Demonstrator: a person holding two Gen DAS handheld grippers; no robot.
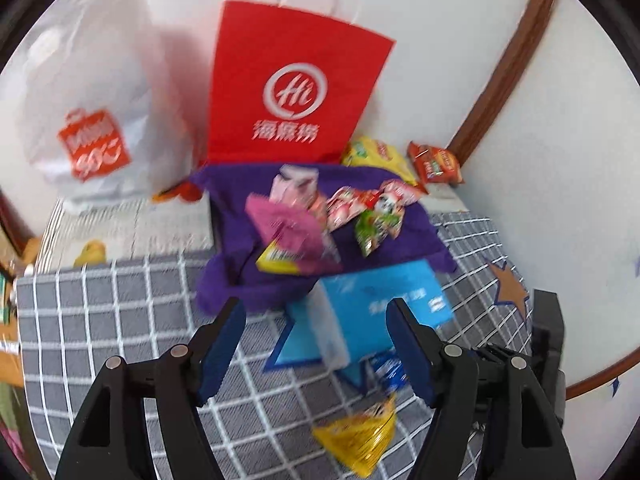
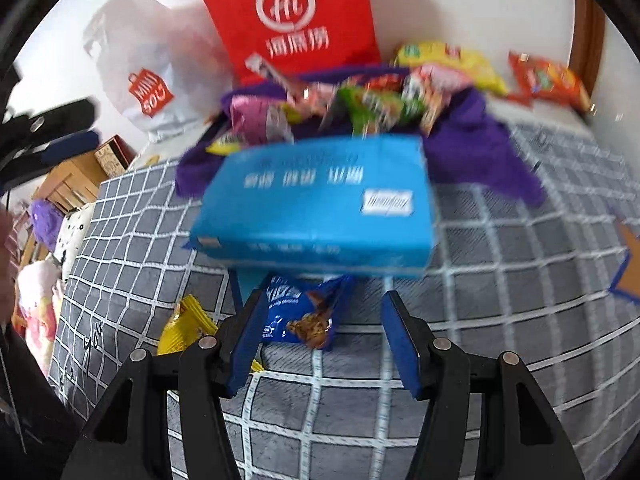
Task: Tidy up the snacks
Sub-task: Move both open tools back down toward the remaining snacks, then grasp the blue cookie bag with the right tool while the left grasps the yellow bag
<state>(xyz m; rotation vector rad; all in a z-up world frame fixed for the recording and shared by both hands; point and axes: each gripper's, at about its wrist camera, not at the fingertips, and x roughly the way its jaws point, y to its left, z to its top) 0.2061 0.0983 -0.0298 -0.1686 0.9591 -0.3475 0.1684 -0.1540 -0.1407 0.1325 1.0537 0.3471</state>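
On the left side of the grey checked cover (image 2: 500, 320), a yellow snack bag (image 2: 186, 326) is seen lying flat; it looks light and crinkly, so it is best pinched by one edge. Next to it, a dark blue cookie packet (image 2: 304, 316) is tucked partly under the big blue box (image 2: 316, 208). The packet is likely slippery and its cookies may crack, so a soft hold at the sealed end is wise. The box looks stiff and is best taken by its long sides. Behind it, small packets are piled on a purple cloth (image 2: 480, 148). Nothing is held: the left gripper (image 1: 316, 344) and the right gripper (image 2: 320, 336) are both spread wide.
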